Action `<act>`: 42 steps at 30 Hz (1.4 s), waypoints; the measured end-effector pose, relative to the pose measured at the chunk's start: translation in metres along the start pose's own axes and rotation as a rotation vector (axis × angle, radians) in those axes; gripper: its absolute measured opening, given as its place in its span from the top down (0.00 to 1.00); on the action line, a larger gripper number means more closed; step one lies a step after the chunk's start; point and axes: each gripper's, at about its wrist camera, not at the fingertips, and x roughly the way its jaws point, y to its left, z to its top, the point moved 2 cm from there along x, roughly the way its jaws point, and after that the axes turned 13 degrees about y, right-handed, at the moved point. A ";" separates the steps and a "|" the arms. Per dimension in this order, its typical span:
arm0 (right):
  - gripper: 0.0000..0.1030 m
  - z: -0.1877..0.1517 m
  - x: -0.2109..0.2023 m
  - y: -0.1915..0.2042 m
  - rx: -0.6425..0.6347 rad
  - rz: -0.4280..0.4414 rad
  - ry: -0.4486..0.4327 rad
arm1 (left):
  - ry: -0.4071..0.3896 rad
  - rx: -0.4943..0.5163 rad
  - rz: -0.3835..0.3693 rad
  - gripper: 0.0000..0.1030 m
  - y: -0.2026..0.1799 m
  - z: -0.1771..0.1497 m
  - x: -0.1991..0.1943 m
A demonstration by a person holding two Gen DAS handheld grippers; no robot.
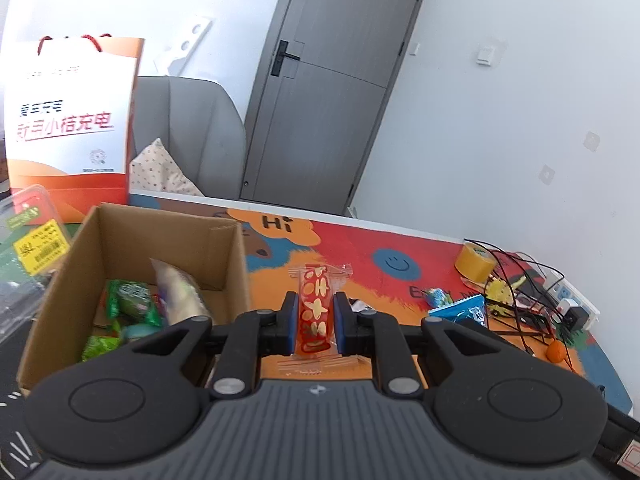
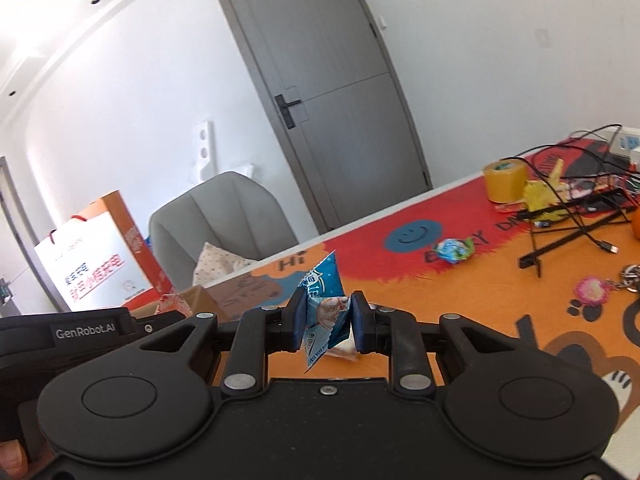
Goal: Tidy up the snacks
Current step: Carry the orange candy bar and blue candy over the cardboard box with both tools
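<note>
My left gripper [image 1: 314, 306] is shut on a red snack packet with yellow shapes [image 1: 316, 308], held above the table just right of an open cardboard box [image 1: 120, 236]. The box holds green packets [image 1: 130, 298] and a silvery packet [image 1: 180, 288]. My right gripper [image 2: 326, 312] is shut on a blue snack packet [image 2: 325, 304], held above the table; this packet also shows in the left wrist view [image 1: 464, 312]. A small blue wrapped candy [image 2: 452, 250] lies on the mat; it also shows in the left wrist view [image 1: 438, 296]. The box corner [image 2: 192, 300] shows behind the left gripper body.
The colourful table mat [image 2: 460, 312] bears a yellow tape roll [image 2: 503, 180], tangled black cables [image 2: 568, 216], a pink keychain [image 2: 592, 290] and a power strip [image 1: 568, 296]. An orange-white paper bag [image 1: 68, 120] and clear plastic packaging [image 1: 28, 240] stand left of the box. A grey chair [image 2: 216, 216] is behind.
</note>
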 end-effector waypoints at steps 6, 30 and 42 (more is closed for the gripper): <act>0.77 -0.001 0.002 0.019 -0.026 0.024 0.006 | -0.012 -0.033 0.016 0.84 0.022 0.004 -0.010; 0.77 -0.012 0.025 0.102 -0.150 0.115 0.066 | 0.005 -0.148 0.068 0.79 0.106 0.004 -0.021; 0.76 -0.022 0.034 0.139 -0.202 0.167 0.122 | 0.001 -0.205 0.077 0.53 0.142 0.001 -0.035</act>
